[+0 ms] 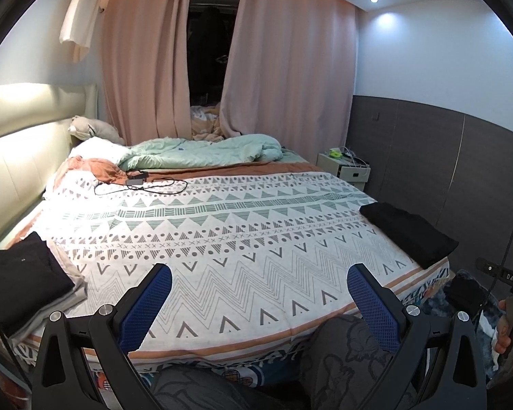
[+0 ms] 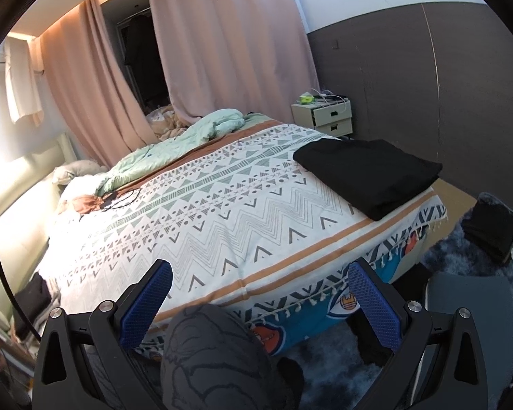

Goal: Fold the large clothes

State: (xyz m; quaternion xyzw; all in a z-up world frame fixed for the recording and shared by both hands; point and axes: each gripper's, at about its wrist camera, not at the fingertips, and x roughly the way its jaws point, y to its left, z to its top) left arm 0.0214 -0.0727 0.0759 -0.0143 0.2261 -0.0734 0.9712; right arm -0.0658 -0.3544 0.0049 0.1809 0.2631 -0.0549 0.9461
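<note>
A folded black garment (image 1: 408,232) (image 2: 369,174) lies at the right front corner of the patterned bedspread (image 1: 222,239) (image 2: 205,212). At the left front corner sits a stack of folded clothes (image 1: 27,280) (image 2: 34,294), black on top of grey. My left gripper (image 1: 258,294) hangs open over the near edge of the bed, nothing between its blue pads. My right gripper (image 2: 260,294) is open too, above the bed's front edge, and holds nothing. The other hand-held gripper (image 1: 506,280) shows at the right edge of the left wrist view, in a hand.
A person's knees in grey patterned trousers (image 1: 345,352) (image 2: 215,348) press against the bed's front. A mint duvet (image 1: 201,152), pillows and a black cable (image 1: 136,184) lie at the far side. A white nightstand (image 2: 325,116) stands at the right wall. A dark fluffy rug (image 2: 461,249) covers the floor.
</note>
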